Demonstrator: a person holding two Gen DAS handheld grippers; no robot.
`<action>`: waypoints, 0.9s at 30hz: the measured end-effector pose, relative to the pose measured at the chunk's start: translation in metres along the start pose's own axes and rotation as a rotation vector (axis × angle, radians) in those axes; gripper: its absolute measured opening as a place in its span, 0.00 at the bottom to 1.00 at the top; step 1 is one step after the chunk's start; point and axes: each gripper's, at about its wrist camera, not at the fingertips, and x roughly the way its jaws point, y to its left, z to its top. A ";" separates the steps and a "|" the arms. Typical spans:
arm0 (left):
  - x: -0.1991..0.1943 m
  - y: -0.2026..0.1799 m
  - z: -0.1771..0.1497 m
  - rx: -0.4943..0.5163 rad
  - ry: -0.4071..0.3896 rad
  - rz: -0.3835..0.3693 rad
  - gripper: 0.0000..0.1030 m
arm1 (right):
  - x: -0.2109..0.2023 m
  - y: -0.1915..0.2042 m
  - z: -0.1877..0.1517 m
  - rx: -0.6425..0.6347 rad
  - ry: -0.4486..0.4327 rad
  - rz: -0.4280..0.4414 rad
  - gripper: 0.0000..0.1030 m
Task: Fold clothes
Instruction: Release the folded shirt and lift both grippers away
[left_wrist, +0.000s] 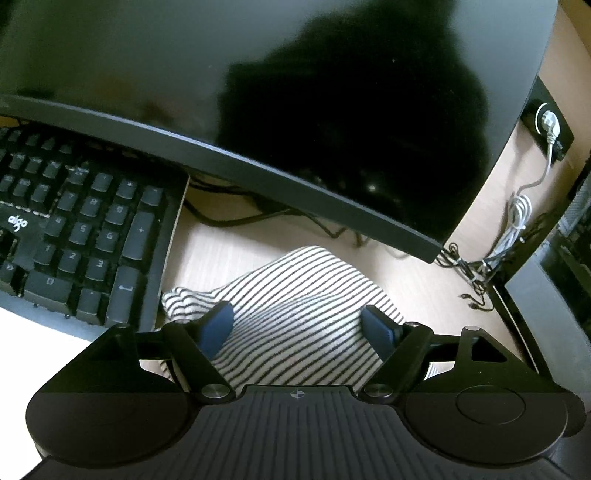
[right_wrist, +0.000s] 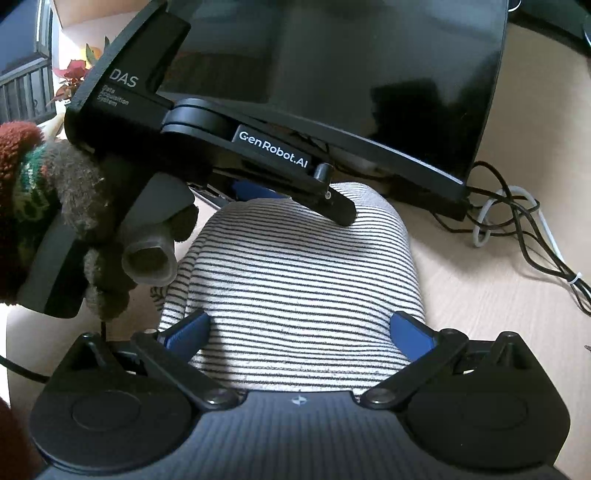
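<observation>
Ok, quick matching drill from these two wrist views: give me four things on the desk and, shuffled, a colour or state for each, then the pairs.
Things:
1. garment
2. keyboard
3. monitor
4. left gripper

Colour or state:
A. dark screen
B. open, jaws either side of the cloth
C. black, white key legends
D. white with thin dark stripes

Pairs: 1-D, 2-C, 3-A, 4-B
</observation>
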 end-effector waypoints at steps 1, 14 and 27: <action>-0.006 -0.001 0.000 -0.019 -0.015 0.010 0.79 | -0.001 0.000 -0.002 -0.004 -0.007 -0.005 1.00; -0.129 -0.055 -0.096 -0.181 -0.212 0.463 1.00 | -0.002 -0.012 -0.018 -0.054 -0.125 0.011 1.00; -0.143 -0.144 -0.181 -0.188 -0.162 0.649 1.00 | -0.035 -0.116 -0.082 0.026 -0.050 -0.039 1.00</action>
